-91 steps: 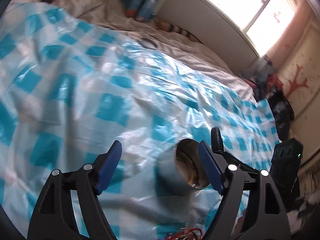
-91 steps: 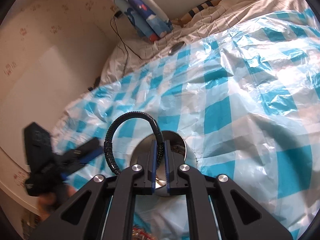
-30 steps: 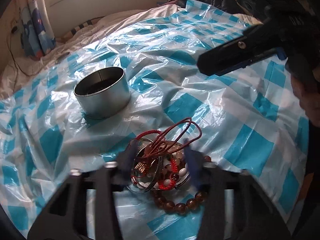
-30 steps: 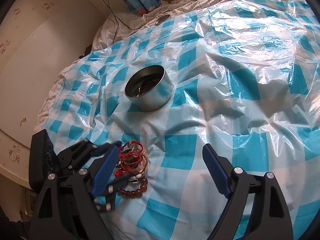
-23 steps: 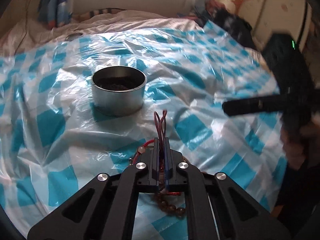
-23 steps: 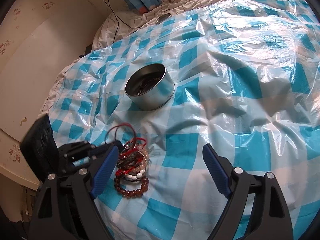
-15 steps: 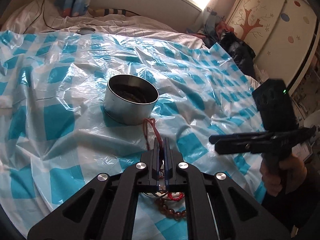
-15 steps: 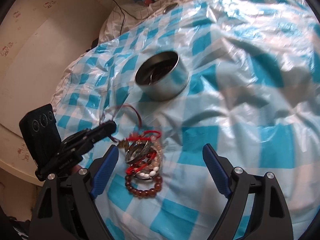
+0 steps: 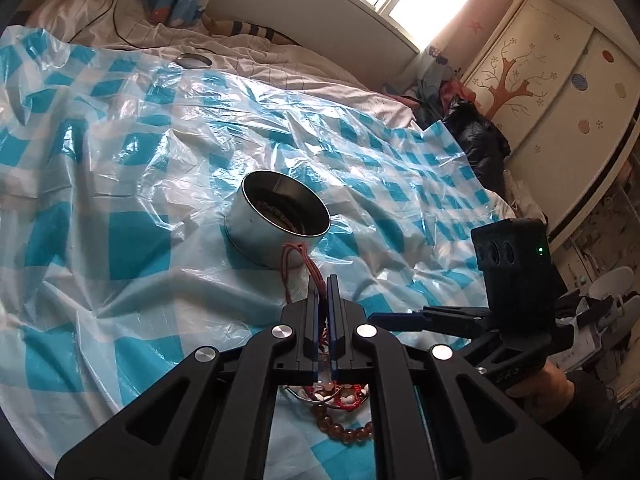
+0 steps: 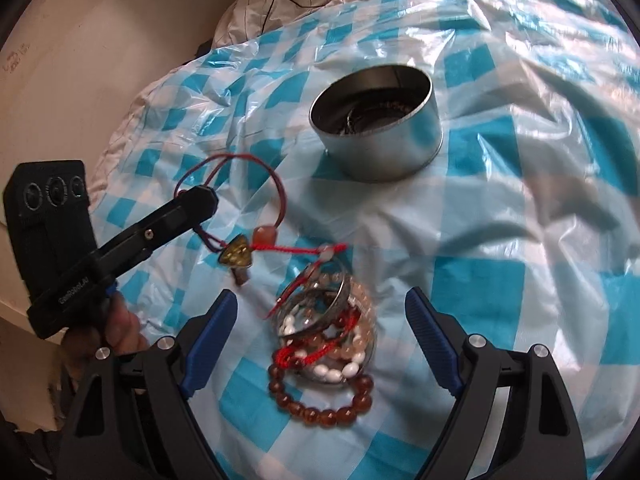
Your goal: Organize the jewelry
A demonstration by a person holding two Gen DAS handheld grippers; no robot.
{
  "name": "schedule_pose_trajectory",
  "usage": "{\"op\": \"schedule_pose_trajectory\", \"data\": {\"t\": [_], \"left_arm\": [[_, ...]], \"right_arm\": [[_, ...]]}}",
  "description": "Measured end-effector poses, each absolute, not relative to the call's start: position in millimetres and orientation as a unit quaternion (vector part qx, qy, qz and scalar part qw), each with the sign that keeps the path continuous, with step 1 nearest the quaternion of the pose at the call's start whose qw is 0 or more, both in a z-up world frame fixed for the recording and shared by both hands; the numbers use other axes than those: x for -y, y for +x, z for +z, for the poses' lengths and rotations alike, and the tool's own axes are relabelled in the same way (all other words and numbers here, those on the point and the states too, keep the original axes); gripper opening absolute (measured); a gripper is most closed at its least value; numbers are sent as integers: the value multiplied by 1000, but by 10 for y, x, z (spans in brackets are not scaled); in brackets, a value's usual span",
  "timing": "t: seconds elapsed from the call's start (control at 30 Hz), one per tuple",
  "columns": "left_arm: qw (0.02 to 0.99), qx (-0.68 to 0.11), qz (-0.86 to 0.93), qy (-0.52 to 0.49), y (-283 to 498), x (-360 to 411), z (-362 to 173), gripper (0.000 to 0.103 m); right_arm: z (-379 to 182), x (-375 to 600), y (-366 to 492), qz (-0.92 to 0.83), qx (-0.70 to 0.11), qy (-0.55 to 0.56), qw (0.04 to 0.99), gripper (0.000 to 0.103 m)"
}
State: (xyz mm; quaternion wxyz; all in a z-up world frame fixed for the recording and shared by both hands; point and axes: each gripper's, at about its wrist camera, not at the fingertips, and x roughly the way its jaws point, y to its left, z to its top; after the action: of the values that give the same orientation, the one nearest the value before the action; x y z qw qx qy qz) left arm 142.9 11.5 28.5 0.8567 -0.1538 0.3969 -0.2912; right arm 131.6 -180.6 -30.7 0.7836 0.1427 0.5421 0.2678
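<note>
Blue-and-white checked plastic sheet (image 10: 500,208) covers the bed, w/ a round metal tin (image 10: 378,120) standing upright on it, open top, some dark jewelry already inside. The left gripper (image 9: 323,280) has its jaws pressed together on a dark red cord necklace (image 10: 256,184); in the right wrist view the cord loops up from the left gripper's tip (image 10: 198,200), and a yellowish triangular pendant (image 10: 237,257) hangs off it, just above the sheet. A red string (image 10: 296,249) runs from the pendant area toward the jewelry pile (image 10: 324,332), which lies on the sheet near the tin, betw. the right gripper's fingers. The pile holds an amber bead bracelet (image 10: 320,404), white beads, red cord & a metal bangle (image 10: 320,304), all tangled. The right gripper (image 10: 320,336) is spread wide, nothing in it, hovering over the pile. In the left wrist view the cord (image 9: 298,260) shows in front of the tin (image 9: 276,220), and the right gripper (image 9: 404,318) sits off to the side.
</note>
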Motion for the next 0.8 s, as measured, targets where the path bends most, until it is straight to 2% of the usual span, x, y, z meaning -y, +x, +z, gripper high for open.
{"op": "schedule_pose_trajectory", "data": {"t": [0.27, 0.37, 0.47, 0.6, 0.8], "left_arm": [[854, -402, -294, -148, 1420, -80, 281, 3], [850, -406, -300, -152, 1418, -96, 274, 3], [848, -404, -301, -167, 1430, -145, 274, 3], [848, -399, -291, -191, 1449, -264, 278, 3], [849, -404, -272, -204, 1498, -347, 236, 3]], "right_arm": [[-363, 1440, 1334, 261, -512, 28, 818, 83], [-440, 1429, 1431, 205, -505, -14, 838, 83], [-507, 1611, 1573, 147, -507, 4, 849, 83], [-572, 2044, 1759, 102, -521, 100, 841, 83], [-563, 2137, 1786, 106, -523, 117, 838, 83]]}}
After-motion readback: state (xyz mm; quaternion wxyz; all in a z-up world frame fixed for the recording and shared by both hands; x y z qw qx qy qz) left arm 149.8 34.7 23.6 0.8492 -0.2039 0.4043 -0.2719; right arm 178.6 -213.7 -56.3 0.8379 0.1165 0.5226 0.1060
